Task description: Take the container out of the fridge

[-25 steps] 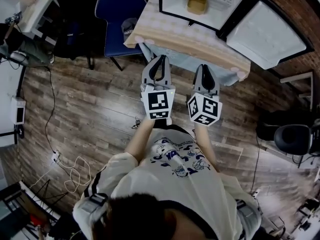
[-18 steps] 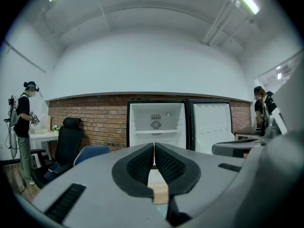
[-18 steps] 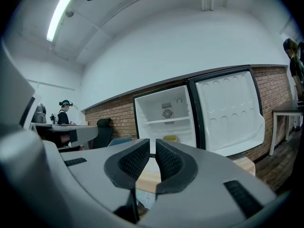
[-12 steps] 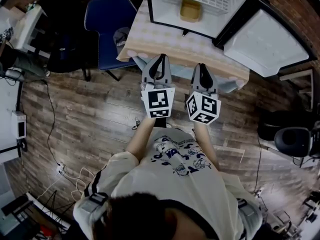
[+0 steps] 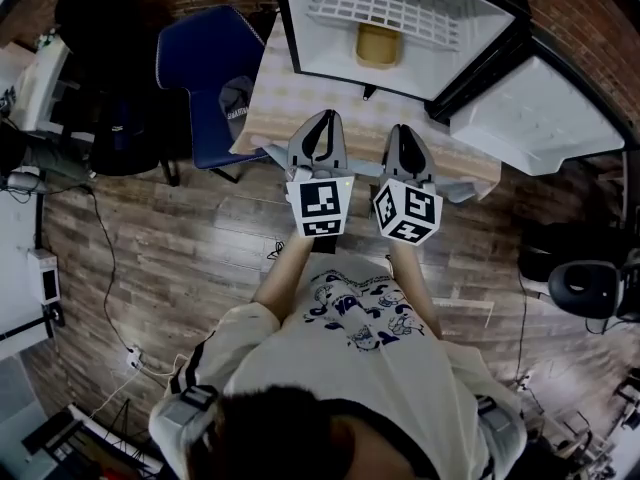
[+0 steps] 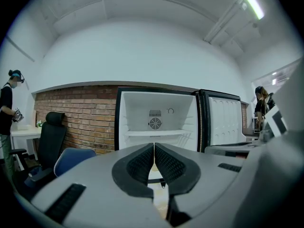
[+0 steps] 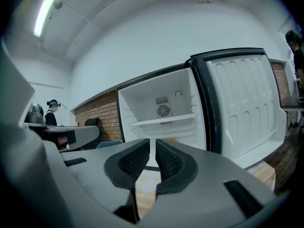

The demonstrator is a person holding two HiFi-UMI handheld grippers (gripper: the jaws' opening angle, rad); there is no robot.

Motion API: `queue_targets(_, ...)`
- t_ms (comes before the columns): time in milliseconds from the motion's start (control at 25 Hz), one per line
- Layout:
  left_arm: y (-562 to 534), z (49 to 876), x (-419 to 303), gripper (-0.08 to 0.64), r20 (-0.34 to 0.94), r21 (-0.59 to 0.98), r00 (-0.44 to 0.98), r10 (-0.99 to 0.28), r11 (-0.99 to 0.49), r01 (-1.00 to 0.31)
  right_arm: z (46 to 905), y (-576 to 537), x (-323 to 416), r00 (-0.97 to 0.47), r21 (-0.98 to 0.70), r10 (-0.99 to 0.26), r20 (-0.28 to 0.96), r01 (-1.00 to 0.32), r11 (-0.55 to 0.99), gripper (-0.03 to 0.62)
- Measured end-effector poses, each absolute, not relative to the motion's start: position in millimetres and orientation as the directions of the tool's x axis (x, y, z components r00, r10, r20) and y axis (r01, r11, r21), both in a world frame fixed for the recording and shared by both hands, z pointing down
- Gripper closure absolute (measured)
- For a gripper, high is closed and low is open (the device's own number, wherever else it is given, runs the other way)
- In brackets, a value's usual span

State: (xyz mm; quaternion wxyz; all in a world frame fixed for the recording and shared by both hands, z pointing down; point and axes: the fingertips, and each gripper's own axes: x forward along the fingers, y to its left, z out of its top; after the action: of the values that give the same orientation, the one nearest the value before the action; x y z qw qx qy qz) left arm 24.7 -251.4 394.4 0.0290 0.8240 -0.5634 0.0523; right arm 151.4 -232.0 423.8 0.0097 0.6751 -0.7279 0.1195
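Wooden floor lies open to the left and right of the person, with cables trailing along its left side. Ahead stands a table under a checked cloth, and a blue chair sits just beside its left edge. On the table is a small fridge with its door swung fully to the right, well clear of the opening. The container, a yellow tub, rests on the fridge floor below the wire shelf, near the middle and apart from both side walls.

Both tools hover side by side over the table's near edge, pointing at the opening. A bare strip of cloth separates their tips from the fridge's front edge. The left gripper has its jaws pressed together with only a hairline slit between the pads and nothing in them. The right gripper shows a narrow gap between its jaws, also empty.
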Motion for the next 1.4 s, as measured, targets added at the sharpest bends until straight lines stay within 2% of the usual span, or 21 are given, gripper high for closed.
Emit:
queue_targets(800,-393.7,423.8,33.4,0.538,0.160,0.014,0.426,-0.890,-0.430,-0.903,471.0,-374.8,175.1,0.038,-0.179,-0.963,0.266,-0.980,-0.088,0.540)
queue_targets(1400,-439.4,444.6,41.2,0.538,0.201,0.041,0.429,-0.881,-0.430,-0.902,513.6,-438.8,192.8,0.042,-0.215,-0.935,0.353,-0.968,-0.125,0.540)
